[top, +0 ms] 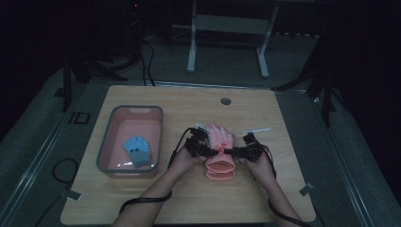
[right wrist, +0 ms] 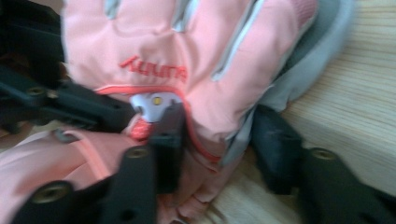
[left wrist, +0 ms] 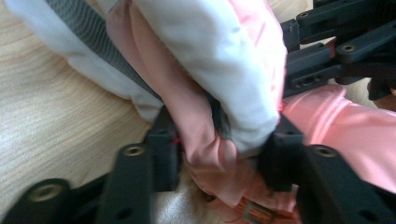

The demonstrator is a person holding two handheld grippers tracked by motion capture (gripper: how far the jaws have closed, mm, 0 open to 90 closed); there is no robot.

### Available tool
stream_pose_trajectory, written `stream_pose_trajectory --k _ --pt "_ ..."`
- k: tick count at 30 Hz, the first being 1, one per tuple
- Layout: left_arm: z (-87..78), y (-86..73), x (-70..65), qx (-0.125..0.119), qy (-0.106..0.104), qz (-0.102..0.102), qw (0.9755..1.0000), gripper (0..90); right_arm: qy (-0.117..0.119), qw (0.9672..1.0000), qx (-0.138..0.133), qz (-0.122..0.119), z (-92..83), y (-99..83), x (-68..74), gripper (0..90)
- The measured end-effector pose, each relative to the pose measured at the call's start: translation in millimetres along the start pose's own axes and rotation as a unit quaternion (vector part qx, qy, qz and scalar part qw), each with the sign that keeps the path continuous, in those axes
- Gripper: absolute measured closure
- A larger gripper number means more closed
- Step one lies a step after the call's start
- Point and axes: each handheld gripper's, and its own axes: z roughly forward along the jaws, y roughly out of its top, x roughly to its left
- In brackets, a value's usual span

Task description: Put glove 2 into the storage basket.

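Both tongs, left point(top: 208, 147) and right point(top: 236, 150), clamped on pink glove point(top: 220, 142) wrist.

The pink padded fabric glove point(right wrist: 187, 60) carries a red embroidered brand word across its back, seen upside down in the right gripper view; its letters are too blurred to read with certainty. On the dark floor left of the desk, pale letters point(top: 78, 117) read "ID".

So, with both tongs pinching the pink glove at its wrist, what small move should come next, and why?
Probably lift the pink glove slightly and carry it left toward the grey bin: the left tongs and right tongs both grip it, and a blue glove already lies there.
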Motion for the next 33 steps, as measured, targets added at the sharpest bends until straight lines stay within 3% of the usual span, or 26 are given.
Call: stream_pose_trajectory --k 1,3,5,6,13,21,22,23,28,33 --pt "-0.2 0.4 0.0 0.0 -0.002 -0.002 1.0 63.0 -0.009 0.9999 -0.003 -0.014 -0.2 0.4 4.8 70.1" --pt "-0.7 0.7 0.2 0.001 -0.003 -0.003 1.0 64.8 -0.009 0.9999 -0.003 -0.014 -0.2 0.4 4.8 70.1" --pt "-3.9 0.5 0.3 -0.003 -0.012 -0.006 0.9999 67.9 -0.032 0.9987 -0.015 -0.038 -2.4 -0.3 14.5 75.5" --pt "-5.7 1.3 -0.8 -0.003 -0.013 -0.008 0.9999 68.6 -0.03 0.9988 -0.017 -0.035 -3.1 -0.2 15.0 76.3" --pt "-17.3 7.5 -5.1 0.001 -0.014 -0.001 0.9999 69.6 -0.032 0.9982 -0.03 -0.041 -13.3 4.9 26.1 78.1" --pt "-33.6 12.4 -12.6 -0.005 -0.001 0.013 0.9999 69.9 -0.027 0.9976 -0.042 -0.047 -19.5 9.6 34.7 78.2" --pt "-44.0 16.1 -13.9 -0.008 0.001 0.016 0.9998 69.9 -0.026 0.9974 -0.046 -0.049 -20.7 10.8 36.2 78.1" --pt "-48.2 17.2 -14.2 -0.009 0.003 0.017 0.9998 69.8 -0.028 0.9968 -0.052 -0.054 -24.3 16.7 44.0 78.1" --pt "-69.1 20.4 -14.5 -0.015 0.012 0.021 0.9996 69.8 -0.027 0.9957 -0.062 -0.064 -27.0 25.7 55.9 78.0" --pt "-83.6 20.8 -14.2 -0.019 0.021 0.024 0.9993 69.7 -0.019 0.9948 -0.07 -0.072 -26.8 35.2 69.9 77.9"
